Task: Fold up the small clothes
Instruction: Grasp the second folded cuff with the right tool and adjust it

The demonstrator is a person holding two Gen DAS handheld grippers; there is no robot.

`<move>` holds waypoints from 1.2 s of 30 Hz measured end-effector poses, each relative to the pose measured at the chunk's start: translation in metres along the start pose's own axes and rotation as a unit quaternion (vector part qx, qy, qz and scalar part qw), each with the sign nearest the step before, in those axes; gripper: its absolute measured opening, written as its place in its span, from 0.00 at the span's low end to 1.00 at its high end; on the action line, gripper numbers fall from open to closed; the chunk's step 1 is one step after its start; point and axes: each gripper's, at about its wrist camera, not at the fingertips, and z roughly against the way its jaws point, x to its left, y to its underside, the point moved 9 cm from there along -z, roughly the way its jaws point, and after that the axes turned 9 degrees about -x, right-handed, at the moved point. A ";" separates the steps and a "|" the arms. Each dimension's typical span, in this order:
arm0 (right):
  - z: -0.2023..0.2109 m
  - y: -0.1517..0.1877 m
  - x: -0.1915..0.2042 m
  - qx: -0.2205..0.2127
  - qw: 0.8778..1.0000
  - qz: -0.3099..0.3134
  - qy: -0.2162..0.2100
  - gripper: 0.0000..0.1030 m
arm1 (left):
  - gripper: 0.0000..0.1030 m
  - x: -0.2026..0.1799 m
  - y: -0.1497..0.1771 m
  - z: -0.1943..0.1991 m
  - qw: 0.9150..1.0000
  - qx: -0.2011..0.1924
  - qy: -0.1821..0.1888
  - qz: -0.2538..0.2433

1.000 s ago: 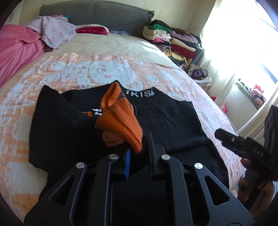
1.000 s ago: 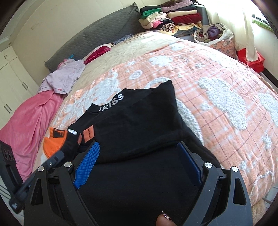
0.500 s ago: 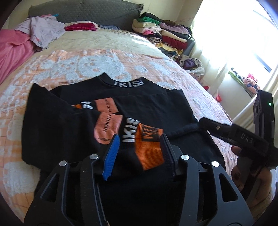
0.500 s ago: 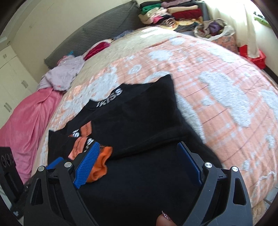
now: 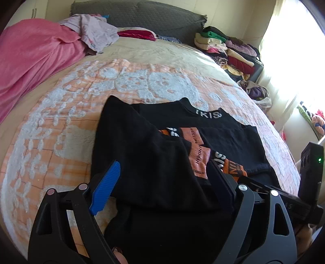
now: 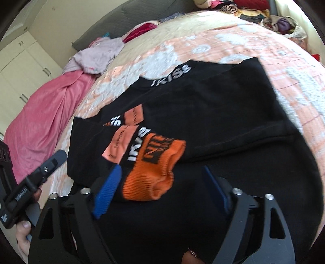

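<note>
A black sweater (image 5: 154,150) with a white-lettered collar (image 5: 209,114) lies on the bed, also seen in the right wrist view (image 6: 219,113). Its left sleeve is folded across the body, and the orange cuff (image 6: 156,168) rests near the lower middle, partly seen in the left wrist view (image 5: 233,170). My left gripper (image 5: 164,186) is open over the sweater's left side, empty. My right gripper (image 6: 160,188) is open, its fingers either side of the orange cuff, not closed on it. The left gripper's body (image 6: 30,188) shows at left in the right wrist view.
The bed has an orange and white patterned blanket (image 5: 61,113). A pink blanket (image 5: 30,58) and a lilac garment (image 5: 91,34) lie at the far left. A grey headboard cushion (image 5: 142,14) is behind. Stacked folded clothes (image 5: 227,48) sit at the far right near a bright window.
My left gripper carried the orange-cuffed sleeve across the sweater, let it go and opened wide, then drew back left. My right gripper moved left toward the cuff.
</note>
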 end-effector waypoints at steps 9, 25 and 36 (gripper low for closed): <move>-0.017 0.003 0.006 0.003 1.000 0.010 0.009 0.39 | 0.78 0.029 -0.005 0.009 0.999 -0.013 -0.011 0.036; 0.004 -0.043 0.045 -0.051 0.992 0.114 -0.008 0.08 | 0.78 0.057 -0.006 0.017 0.997 -0.019 -0.027 0.067; 0.033 -0.100 0.027 -0.119 0.983 0.137 0.027 0.07 | 0.78 0.061 -0.006 0.021 0.997 -0.019 -0.033 0.066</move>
